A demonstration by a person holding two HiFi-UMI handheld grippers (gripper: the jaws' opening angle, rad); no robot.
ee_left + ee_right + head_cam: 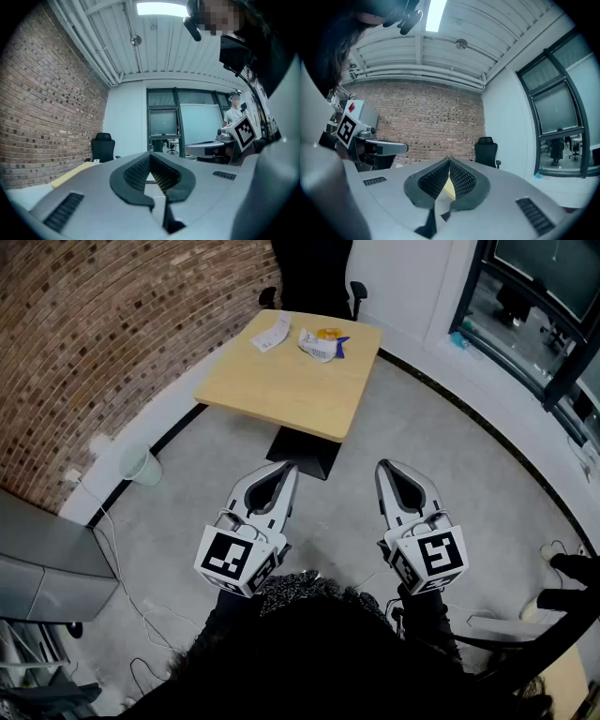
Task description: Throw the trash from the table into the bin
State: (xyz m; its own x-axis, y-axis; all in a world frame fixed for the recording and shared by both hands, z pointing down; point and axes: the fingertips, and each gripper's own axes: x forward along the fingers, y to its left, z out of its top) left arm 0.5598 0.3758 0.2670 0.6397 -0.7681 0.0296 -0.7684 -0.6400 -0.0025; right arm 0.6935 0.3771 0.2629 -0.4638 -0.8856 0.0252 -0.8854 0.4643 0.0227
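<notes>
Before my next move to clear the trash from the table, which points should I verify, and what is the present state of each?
1. Trash on the light wooden square table: a crumpled white, orange and blue wrapper and a white paper slip lie there: ok.
2. Left gripper empty: ok.
3. Right gripper empty: ok.
4. Fingers open for a grasp: not ok, both pairs are shut.
5. Grippers near the trash: not ok, both are over the grey floor, short of the table.
6. Bin found: cannot tell; a pale round thing by the brick wall may be it.
</notes>
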